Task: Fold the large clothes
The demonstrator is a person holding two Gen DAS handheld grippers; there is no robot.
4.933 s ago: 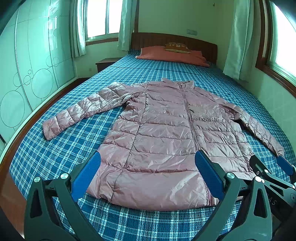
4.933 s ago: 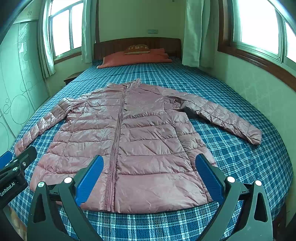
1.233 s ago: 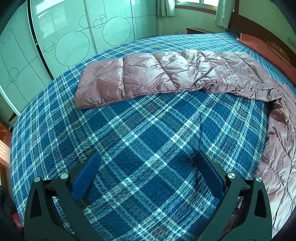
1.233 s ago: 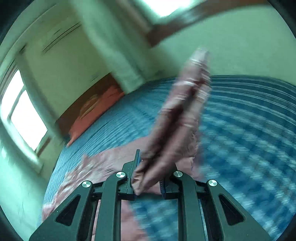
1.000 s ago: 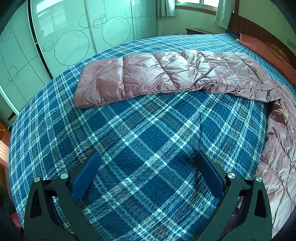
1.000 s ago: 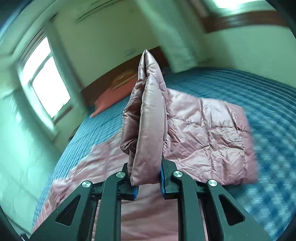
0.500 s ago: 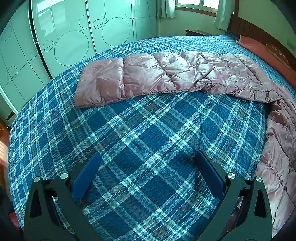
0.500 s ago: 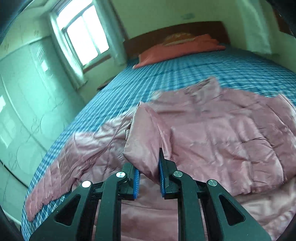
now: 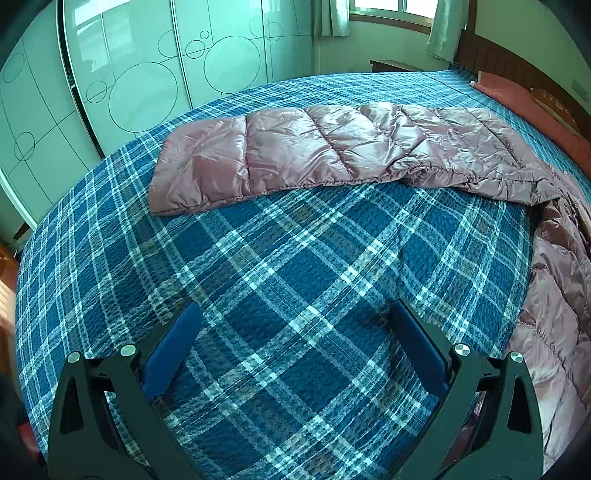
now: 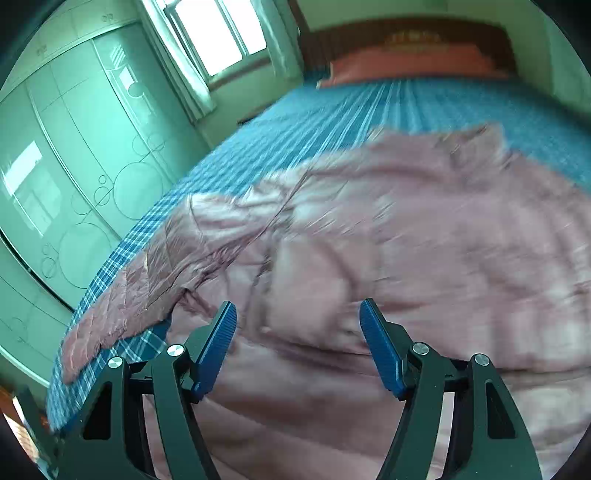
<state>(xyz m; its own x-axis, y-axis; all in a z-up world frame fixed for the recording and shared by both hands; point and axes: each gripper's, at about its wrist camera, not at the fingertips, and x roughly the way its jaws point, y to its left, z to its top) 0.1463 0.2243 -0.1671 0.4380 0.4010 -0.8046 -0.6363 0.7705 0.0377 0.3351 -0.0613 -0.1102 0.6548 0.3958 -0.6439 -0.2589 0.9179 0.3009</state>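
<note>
A shiny pink quilted jacket (image 10: 388,236) lies on a bed with a blue plaid cover (image 9: 295,266). In the right wrist view its right sleeve is laid across the body, and the cuff rests just beyond my right gripper (image 10: 298,317). That gripper's jaws are opening, and no fabric is pressed between the blue pads. The picture there is blurred. In the left wrist view the jacket's left sleeve (image 9: 332,155) stretches flat across the cover, cuff at the left. My left gripper (image 9: 295,325) hovers open over bare cover in front of that sleeve, holding nothing.
Pale green wardrobe doors (image 9: 129,74) with circle patterns run along the left side of the bed. A red pillow (image 10: 413,62) lies against the dark wooden headboard (image 10: 388,33). Curtained windows (image 10: 221,33) are at the far wall. The bed's near left edge (image 9: 22,280) drops to the floor.
The right gripper carried the sleeve cuff over the jacket body, lowered it, then spread its jaws and let it go. The left gripper has not moved.
</note>
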